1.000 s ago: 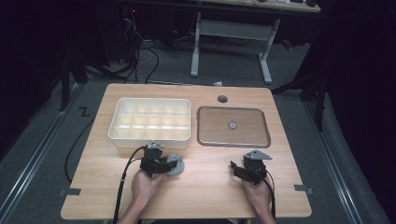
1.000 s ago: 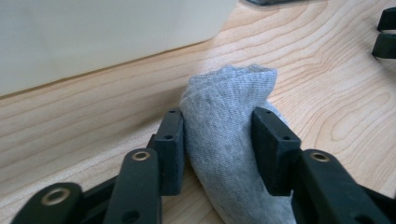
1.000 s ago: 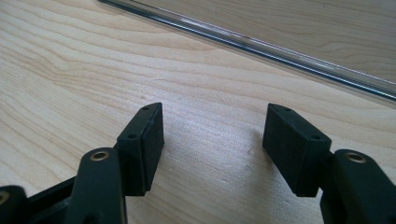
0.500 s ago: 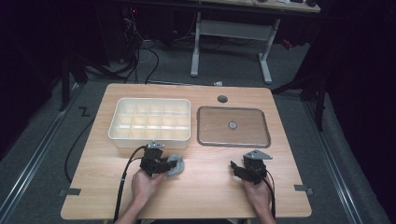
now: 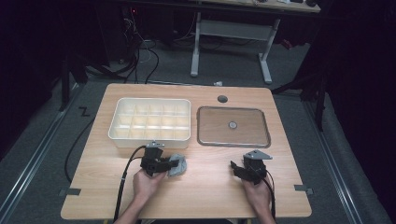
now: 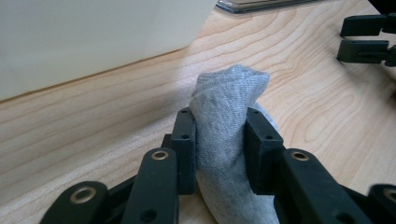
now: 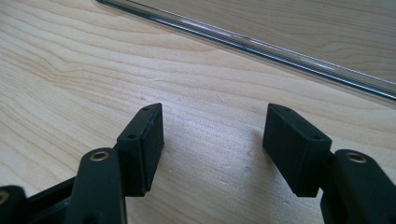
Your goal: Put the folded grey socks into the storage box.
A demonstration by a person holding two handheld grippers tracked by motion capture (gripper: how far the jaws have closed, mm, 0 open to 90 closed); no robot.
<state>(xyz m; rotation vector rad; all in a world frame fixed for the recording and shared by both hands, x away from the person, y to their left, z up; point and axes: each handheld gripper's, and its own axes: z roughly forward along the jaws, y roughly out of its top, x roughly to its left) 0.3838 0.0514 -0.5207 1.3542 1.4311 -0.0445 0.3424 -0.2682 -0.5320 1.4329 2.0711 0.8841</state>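
The place looks like a lab or test room set up for recording, not a home. A plain wooden counter [image 5: 205, 196] stands on grey carpet [image 5: 42, 154], with dark surroundings on every side. Behind it is a second desk on white metal legs [image 5: 196, 46], and loose black cables [image 5: 140, 56] trail over the floor beneath it. Tape marks [image 5: 70, 192] sit on the counter's near corners and on the carpet beside it. A cable hole [image 5: 222, 99] is cut in the counter's far edge, and metal rails [image 5: 28, 163] run along the floor at the left.
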